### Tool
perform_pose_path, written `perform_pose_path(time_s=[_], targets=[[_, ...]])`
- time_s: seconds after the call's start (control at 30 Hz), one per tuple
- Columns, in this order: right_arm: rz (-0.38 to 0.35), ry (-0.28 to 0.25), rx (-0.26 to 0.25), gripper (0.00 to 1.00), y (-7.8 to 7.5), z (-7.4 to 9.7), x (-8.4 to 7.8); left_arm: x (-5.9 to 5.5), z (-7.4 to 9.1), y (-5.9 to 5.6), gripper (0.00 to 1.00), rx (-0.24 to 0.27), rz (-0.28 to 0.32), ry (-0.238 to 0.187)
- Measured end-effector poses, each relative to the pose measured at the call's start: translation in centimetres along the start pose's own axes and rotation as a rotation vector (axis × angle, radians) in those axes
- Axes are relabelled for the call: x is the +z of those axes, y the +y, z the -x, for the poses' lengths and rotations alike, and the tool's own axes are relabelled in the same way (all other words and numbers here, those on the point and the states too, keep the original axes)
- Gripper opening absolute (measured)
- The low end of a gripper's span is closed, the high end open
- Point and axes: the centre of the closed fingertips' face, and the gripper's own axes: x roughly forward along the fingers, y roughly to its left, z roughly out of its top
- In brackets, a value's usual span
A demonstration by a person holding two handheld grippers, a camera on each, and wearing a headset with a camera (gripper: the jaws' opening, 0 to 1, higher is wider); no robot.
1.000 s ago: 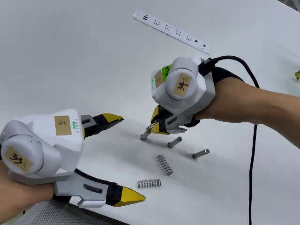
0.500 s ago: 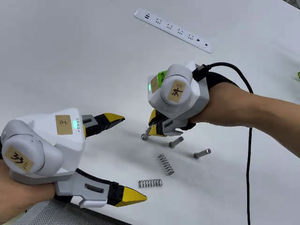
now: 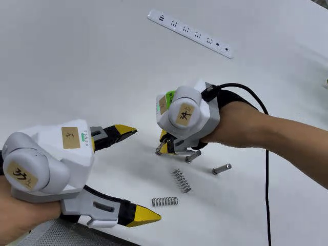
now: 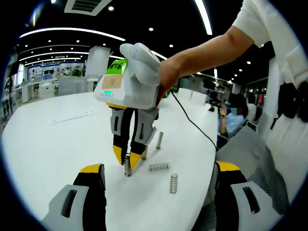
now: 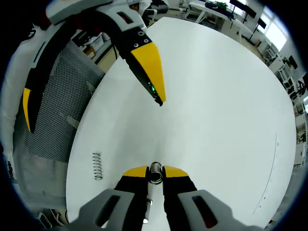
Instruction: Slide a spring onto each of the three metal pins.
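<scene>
One table (image 3: pixel 77 61): the bare white top gives you free room as far as the power strip (image 3: pixel 188 33); its near edge runs just under your left gripper (image 3: pixel 146 174), with grey mesh (image 5: pixel 62 110) beyond it.
Left gripper: jaws spread wide on nothing, parked where it was a second ago.
Right gripper (image 3: pixel 165 148): lower than a second ago, tips pinched narrow on a spring (image 5: pixel 155 173).
Cable (image 3: pixel 266 195): trails from the right gripper past your forearm toward the near edge.
Loose springs: slanted spring (image 3: pixel 180 180) and near spring (image 3: pixel 164 201) lie flat between your grippers, apart and unmoved.
Pins: first pin (image 3: pixel 158 151) stands under the right gripper's tips; second pin (image 3: pixel 192 156) is just beside them; third pin (image 3: pixel 221 168) is apart to the right.
Views: left gripper view shows you the held spring upright over the first pin; head view hides most of that under the gripper's body; right gripper view shows the coil end-on.
</scene>
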Motion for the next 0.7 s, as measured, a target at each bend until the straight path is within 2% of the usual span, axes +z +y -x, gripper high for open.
perform_pose_path(time_s=[0.43, 0.7], targets=[[-0.004, 0.009, -0.006, 0.12, -0.05, -0.87, -0.51, -0.23, 0.07, 0.21, 0.95, 0.002, 0.003, 0.000], [-0.015, 0.000, -0.008, 0.12, 0.03, -0.83, -0.32, -0.14, 0.07, 0.09, 0.95, 0.003, 0.004, 0.002]])
